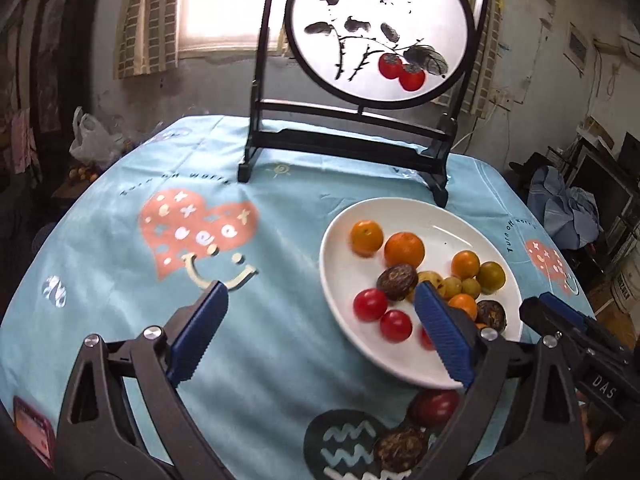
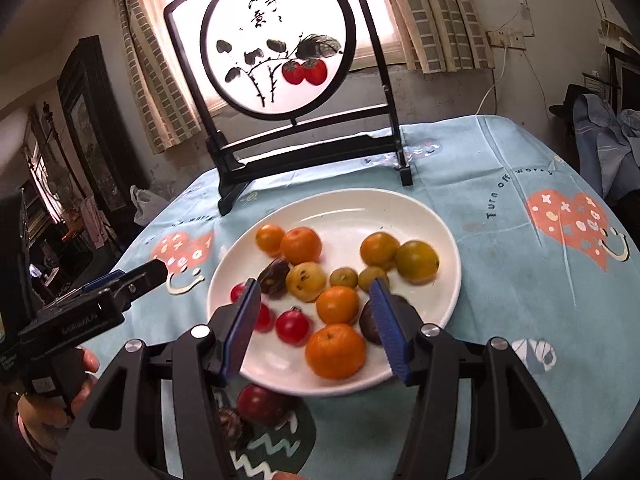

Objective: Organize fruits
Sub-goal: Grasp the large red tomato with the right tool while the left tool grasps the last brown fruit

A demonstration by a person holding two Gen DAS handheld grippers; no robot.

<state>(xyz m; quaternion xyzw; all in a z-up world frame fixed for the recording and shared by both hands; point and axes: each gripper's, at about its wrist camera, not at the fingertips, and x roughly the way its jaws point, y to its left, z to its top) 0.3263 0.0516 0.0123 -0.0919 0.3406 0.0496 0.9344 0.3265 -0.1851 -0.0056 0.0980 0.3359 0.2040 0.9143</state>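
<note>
Your light comes from the window [image 1: 224,8] at twelve o'clock, blown out white behind the round screen [image 1: 380,28], which glows backlit. The cloth [image 1: 120,248] and plate [image 2: 400,216] are evenly lit with soft shadows; a faint sheen sits on the plate's far rim. The room at nine and three o'clock is dim. Some fruit [image 1: 366,238] is smeared by motion blur. Fisheye bends the edges, and the corners go black
</note>
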